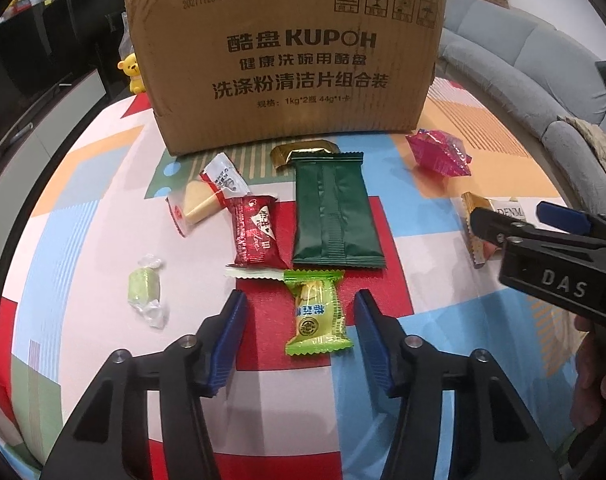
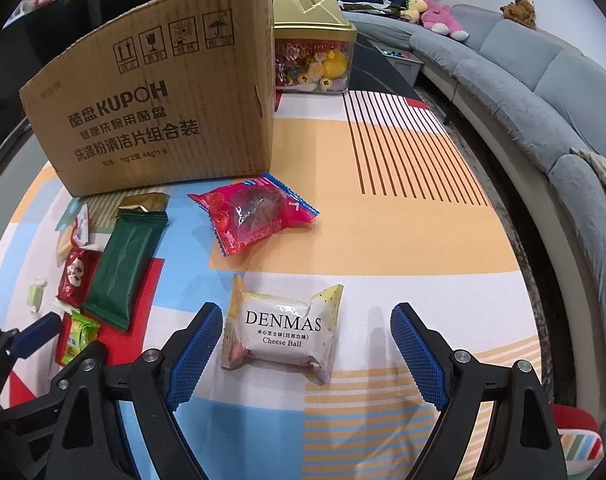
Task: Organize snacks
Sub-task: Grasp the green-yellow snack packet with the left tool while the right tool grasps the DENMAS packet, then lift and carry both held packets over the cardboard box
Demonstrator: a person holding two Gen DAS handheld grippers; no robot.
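Your left gripper (image 1: 299,324) hangs low with its jaws spread wide. Your right gripper (image 2: 305,334) is likewise wide apart, level beside the left, gripping nothing.

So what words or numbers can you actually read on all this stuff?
Box: "KUPOH", "酷盘", "健康洗碗用酷盘", "洗涤粉清洁片组合装", "1kg*2", "44g*1", date stamp "20271128"; four handling signs with captions too small to read.
White packet: "DENMAS", "Cheese Ball", "夹心芝士球(巧克力味)".
Right tongs: "DAS" on the body.
Red packet, lime packet, clear packet: print blurred.
Dark green packet, pink packet: nothing legible.
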